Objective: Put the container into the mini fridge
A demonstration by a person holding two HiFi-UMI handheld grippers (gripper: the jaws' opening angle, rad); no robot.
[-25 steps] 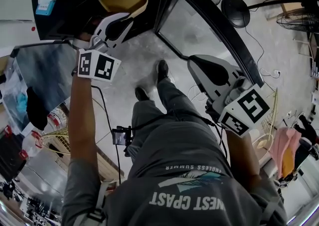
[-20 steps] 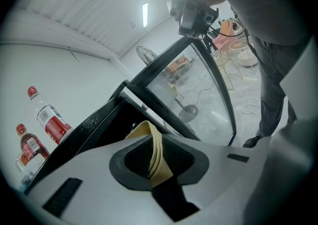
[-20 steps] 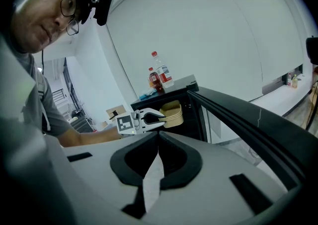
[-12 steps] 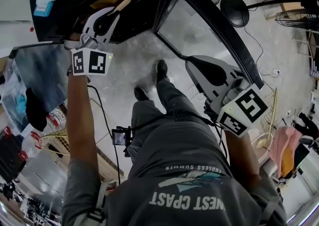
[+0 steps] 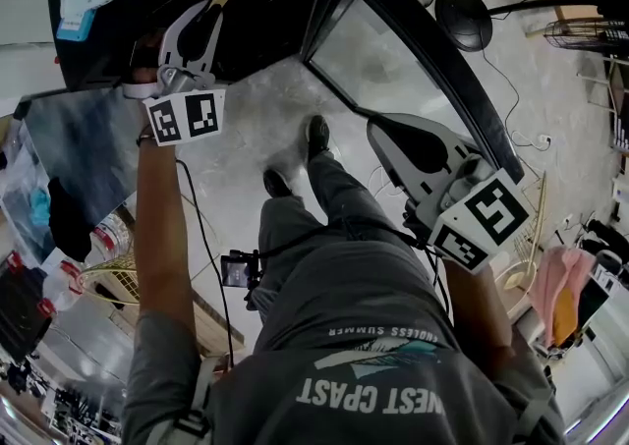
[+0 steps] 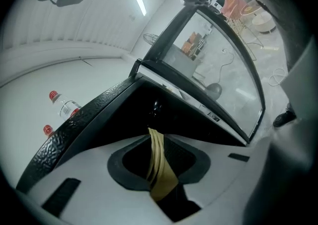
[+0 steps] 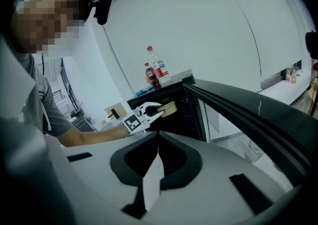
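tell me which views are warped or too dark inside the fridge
Head view: fisheye bows the fridge door into an arc; mini fridge interior near black. Left gripper view: container shows clearly, cavity behind it lost in dark, door glass shows pale reflections. Right gripper view: the wall curves strongly, corners vignette black.

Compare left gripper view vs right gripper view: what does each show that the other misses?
Left gripper view only: its jaws shut on the tan container, seen edge-on, aimed at the mini fridge's dark interior. Right gripper view only: the left gripper from outside, holding the container at the fridge opening, the person's forearm, and the right gripper, jaws together on nothing. Both: container, fridge, open glass door, red-capped bottles.
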